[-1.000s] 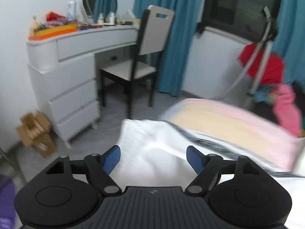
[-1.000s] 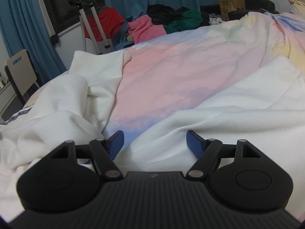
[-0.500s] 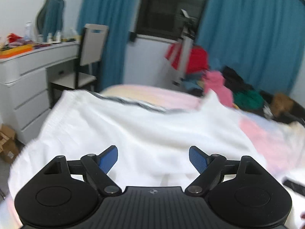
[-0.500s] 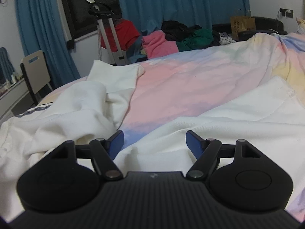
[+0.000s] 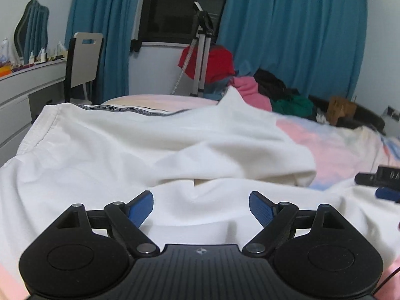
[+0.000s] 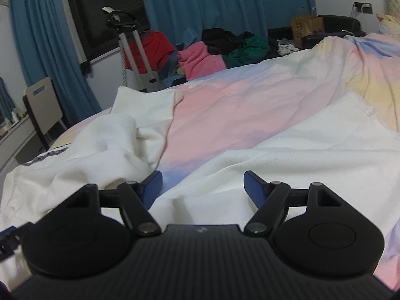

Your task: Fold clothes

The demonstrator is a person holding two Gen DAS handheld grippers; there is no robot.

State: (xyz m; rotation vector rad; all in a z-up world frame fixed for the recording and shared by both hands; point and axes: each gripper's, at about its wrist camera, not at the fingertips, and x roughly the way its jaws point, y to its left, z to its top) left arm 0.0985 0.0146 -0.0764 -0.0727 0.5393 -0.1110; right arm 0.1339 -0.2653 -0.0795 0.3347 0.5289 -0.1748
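Both grippers stand with jaws apart and nothing pinched: the left gripper hangs over a rumpled fold of the white garment, the right gripper over a flatter stretch of it with its edge between the blue pads. Ahead of the left gripper the cloth heaps up to an elastic hem; beyond the right one lies the pink bedspread; further off sit what may be piled clothes, blue curtains and a chair.
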